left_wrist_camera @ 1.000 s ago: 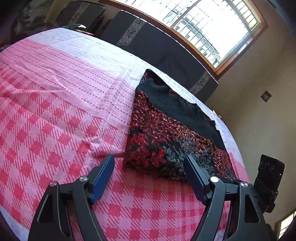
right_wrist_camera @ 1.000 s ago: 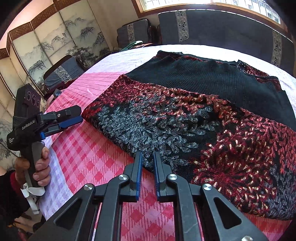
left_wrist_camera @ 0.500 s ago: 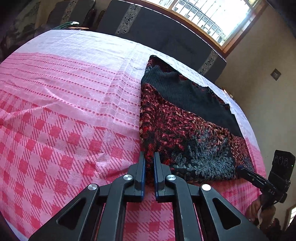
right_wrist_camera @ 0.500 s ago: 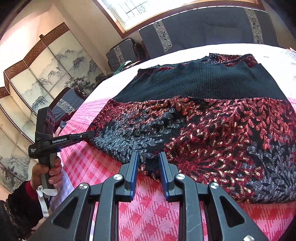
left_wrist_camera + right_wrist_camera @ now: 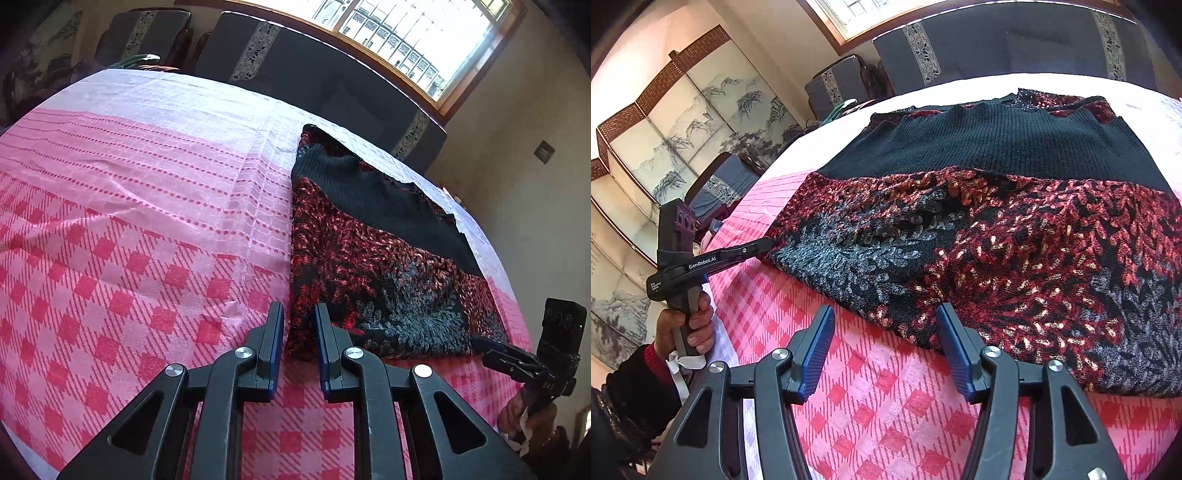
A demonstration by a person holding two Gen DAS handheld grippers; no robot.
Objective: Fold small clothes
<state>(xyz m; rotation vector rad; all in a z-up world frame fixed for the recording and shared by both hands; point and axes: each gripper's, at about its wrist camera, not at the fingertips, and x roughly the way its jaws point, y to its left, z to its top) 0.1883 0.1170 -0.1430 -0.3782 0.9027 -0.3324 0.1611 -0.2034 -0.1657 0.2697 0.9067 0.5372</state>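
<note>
Since the frames half a second earlier, the right tool [image 5: 884, 341] has spread from a narrow gap to a wide one, and the left tool [image 5: 298, 332] has parted slightly from near-closed at the garment's corner.

Desk [image 5: 122, 229]: covered by a pink-and-red cloth, checked on the near part and paler with dotted stripes farther off.

Folded sweater [image 5: 1015, 236]: lies flat on the desk cloth as a rough rectangle, its red, black and grey leaf pattern uppermost, with a plain black ribbed band along the far side. In the left wrist view the sweater [image 5: 373, 266] occupies the right part of the desk, its near-left corner just ahead of the tool.

Left tool: its blue-padded fingers stand a narrow gap apart, and the sweater's corner sits at or between their tips; whether the pads press the fabric cannot be told. In the right wrist view the left tool [image 5: 764, 245] meets the sweater's left corner.

Right tool: jaws wide apart and holding nothing, poised over the checked cloth just short of the sweater's near edge.
</note>
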